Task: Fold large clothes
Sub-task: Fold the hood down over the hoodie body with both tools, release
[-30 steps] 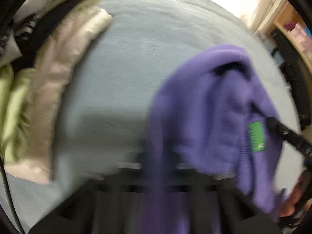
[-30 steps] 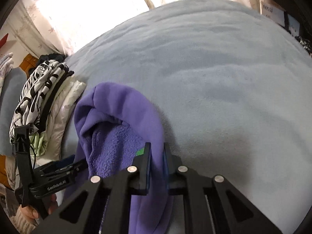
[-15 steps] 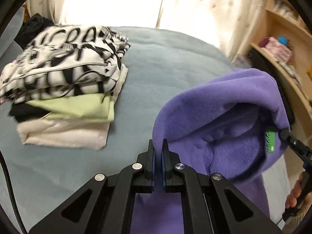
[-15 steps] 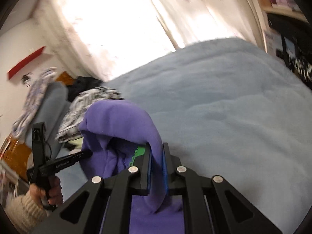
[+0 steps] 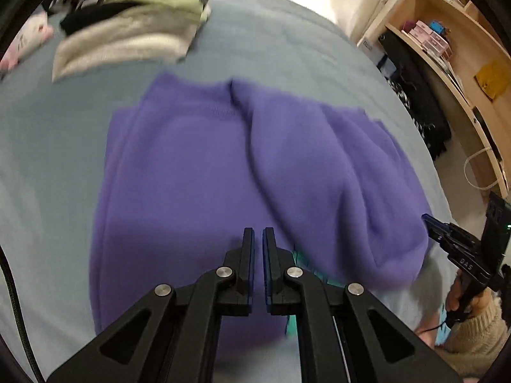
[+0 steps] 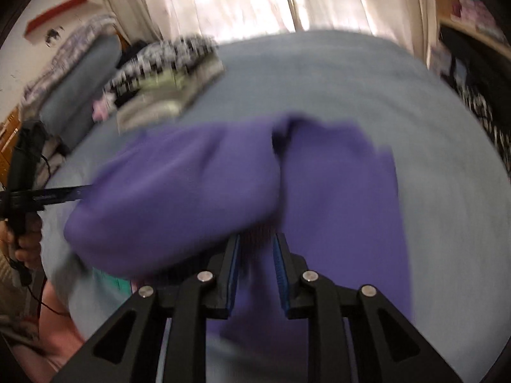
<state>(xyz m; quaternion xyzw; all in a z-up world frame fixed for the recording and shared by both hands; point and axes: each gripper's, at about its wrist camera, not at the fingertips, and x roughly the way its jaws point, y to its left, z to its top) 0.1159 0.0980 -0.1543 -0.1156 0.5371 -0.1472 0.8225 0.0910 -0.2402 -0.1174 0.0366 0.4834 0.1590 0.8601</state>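
Observation:
A purple fleece garment lies spread over the pale blue bed cover, with a crease down its middle. My left gripper is shut at the fleece's near edge, a thin bit of purple cloth showing between its pads. In the right wrist view the fleece fills the middle, blurred. My right gripper hovers over the near edge, its jaws opening; dark purple cloth sits between the pads without being pressed. Each gripper also shows at the other view's side: the right gripper, the left gripper.
A stack of folded clothes, topped by a black-and-white print, sits at the bed's far left, also seen as a blurred stack. Wooden shelves stand to the right, a grey pillow at the left, curtains behind.
The fleece hung bunched from both grippers before; now it lies spread on the bed. Both grippers swept toward the near side. The right jaws have parted.

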